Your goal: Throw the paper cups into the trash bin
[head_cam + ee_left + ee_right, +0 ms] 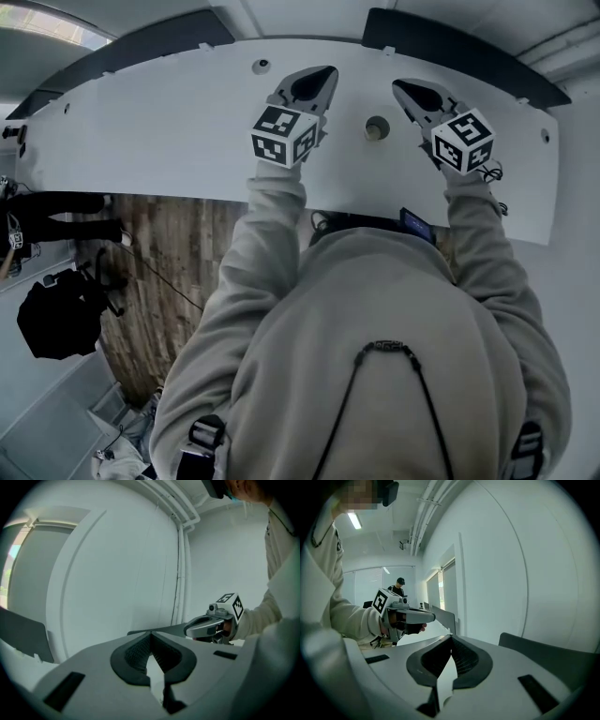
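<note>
A small paper cup (pixel 377 128) stands upright on the white table (pixel 169 131), seen from above, its brownish inside showing. My left gripper (pixel 317 81) hovers just left of the cup and my right gripper (pixel 411 91) just right of it, both pointing toward the table's far edge. Neither touches the cup. In the left gripper view the jaws (pixel 151 641) meet at the tip with nothing between them, and the right gripper (pixel 211 626) shows beside them. The right gripper's jaws (pixel 451 645) are likewise shut and empty. The cup shows in neither gripper view. No trash bin is in view.
Dark partition panels (pixel 455 39) run along the table's far edge. A wooden floor (pixel 178 272) lies below the near edge, with a black bag-like object (pixel 58 317) at the left. A dark phone-like device (pixel 415 225) sits near my chest. A person (pixel 399 586) stands far off.
</note>
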